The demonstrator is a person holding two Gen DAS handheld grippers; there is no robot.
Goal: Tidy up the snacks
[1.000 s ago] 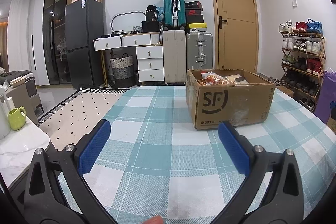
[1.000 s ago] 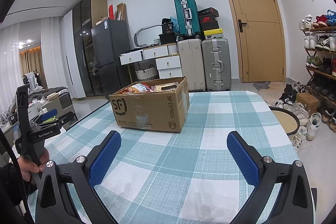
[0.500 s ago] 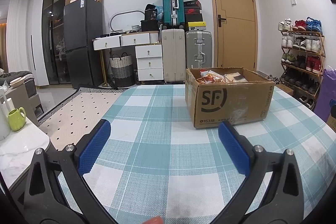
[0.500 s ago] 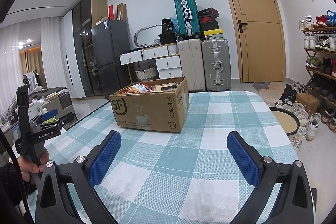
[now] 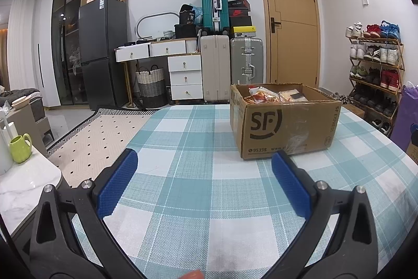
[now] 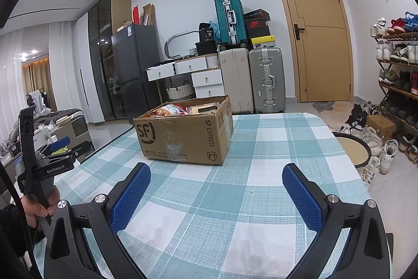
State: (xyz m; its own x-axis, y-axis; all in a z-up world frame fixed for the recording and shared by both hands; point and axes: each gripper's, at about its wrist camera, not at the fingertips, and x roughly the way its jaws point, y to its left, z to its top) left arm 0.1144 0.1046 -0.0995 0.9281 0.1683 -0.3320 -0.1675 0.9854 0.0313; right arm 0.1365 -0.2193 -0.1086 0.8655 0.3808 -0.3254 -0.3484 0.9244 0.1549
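While jaws gape, cardboard box [image 5: 284, 124] long axis crosswise (snacks [image 5: 263, 95] inside)

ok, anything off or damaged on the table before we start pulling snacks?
Nothing spilled. The brown cardboard SF box sits upright on the teal checked tablecloth, top open, snack packets inside. It only has crinkled clear tape on its front. Both claws are open and empty.

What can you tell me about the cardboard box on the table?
The cardboard box is brown corrugated card printed with a black SF logo and SF EXPRESS on one side, with clear tape on its front. It stands upright on the checked tablecloth, top open, with snack packets inside. Neither gripper touches it.
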